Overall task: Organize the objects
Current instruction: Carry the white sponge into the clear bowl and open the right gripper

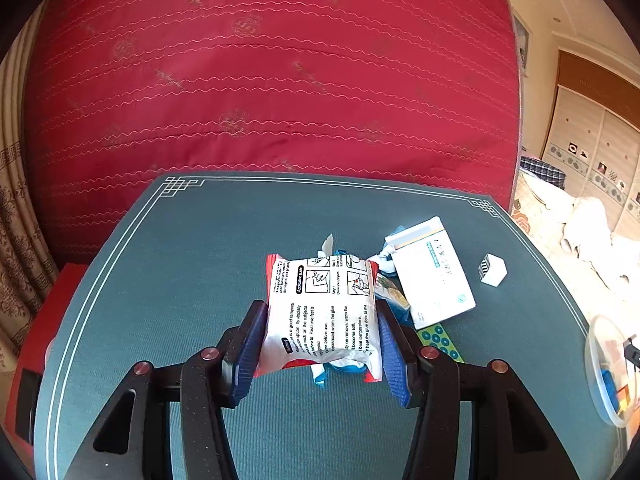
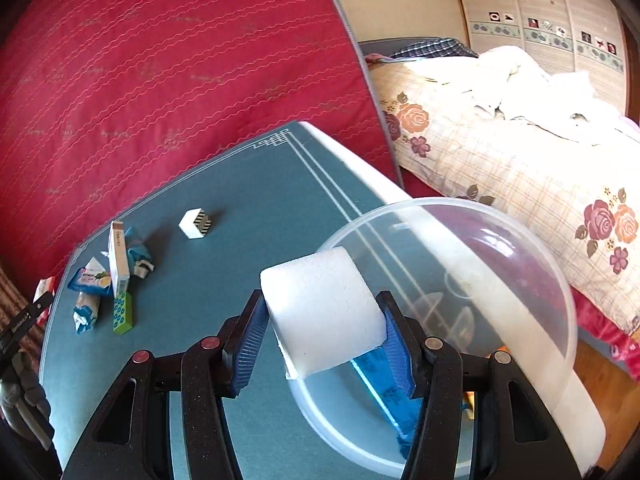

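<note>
My left gripper [image 1: 320, 340] is shut on a white and red printed packet [image 1: 322, 312] and holds it above the teal table mat [image 1: 200, 264]. My right gripper [image 2: 326, 330] is shut on a white foam block [image 2: 324, 308] and holds it over the near rim of a clear plastic bowl [image 2: 500, 280]. A blue item [image 2: 384, 380] lies inside the bowl. On the mat lie a white box [image 1: 434, 272], a small white cube with black stripes [image 1: 493, 270], a green dotted card [image 1: 440, 340] and blue wrappers [image 2: 90, 280].
A red quilted mattress [image 1: 260, 72] stands upright behind the table. A bed with a floral cover [image 2: 520, 168] is on the right, with wardrobes [image 2: 540, 12] behind it. The bowl sits at the table's right edge. A red object [image 1: 44, 320] is left of the table.
</note>
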Demonstrator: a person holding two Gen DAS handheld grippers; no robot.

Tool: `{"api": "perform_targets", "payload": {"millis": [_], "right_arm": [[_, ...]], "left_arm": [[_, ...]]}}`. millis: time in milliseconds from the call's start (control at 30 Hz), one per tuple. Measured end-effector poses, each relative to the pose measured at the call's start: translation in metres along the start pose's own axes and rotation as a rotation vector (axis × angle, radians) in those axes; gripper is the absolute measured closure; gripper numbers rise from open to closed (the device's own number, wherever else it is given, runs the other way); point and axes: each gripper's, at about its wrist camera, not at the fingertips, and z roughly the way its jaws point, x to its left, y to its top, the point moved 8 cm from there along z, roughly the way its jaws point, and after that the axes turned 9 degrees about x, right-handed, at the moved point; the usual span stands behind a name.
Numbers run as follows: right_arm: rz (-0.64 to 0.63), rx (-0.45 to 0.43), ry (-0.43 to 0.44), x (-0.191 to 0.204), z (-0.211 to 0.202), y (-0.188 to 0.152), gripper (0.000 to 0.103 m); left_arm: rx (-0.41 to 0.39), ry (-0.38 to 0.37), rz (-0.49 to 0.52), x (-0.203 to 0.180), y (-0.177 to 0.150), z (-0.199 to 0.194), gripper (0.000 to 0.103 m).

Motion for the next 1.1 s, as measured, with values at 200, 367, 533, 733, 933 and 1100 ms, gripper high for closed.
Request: {"api": "perform_targets", "payload": {"millis": [200, 367, 533, 733, 933, 1100], "right_arm": [[0.081, -0.002, -0.030, -0.038, -0.001, 0.008, 0.046], [0.112, -0.002, -0.060, -0.060, -0.001, 0.014, 0.045], [0.137, 0.000, -0.083, -0.072, -0.001, 0.015, 0.044], [0.151, 0.009, -0.091, -0.079, -0.002, 0.012, 0.041], [0.155, 0.010, -0.075, -0.083, -0.002, 0.011, 0.040], [0.190, -0.002, -0.057, -0.091, -0.003, 0.012, 0.030]], "left_arm": [[0.002, -0.013, 0.026, -0.013, -0.004, -0.002, 0.047], [0.000, -0.022, 0.050, -0.024, -0.008, -0.005, 0.047], [0.007, -0.028, 0.068, -0.033, -0.011, -0.004, 0.047], [0.018, -0.037, 0.088, -0.043, -0.017, -0.003, 0.047], [0.039, -0.040, 0.102, -0.053, -0.029, -0.003, 0.047], [0.052, -0.054, 0.103, -0.062, -0.037, -0.006, 0.047]]}}
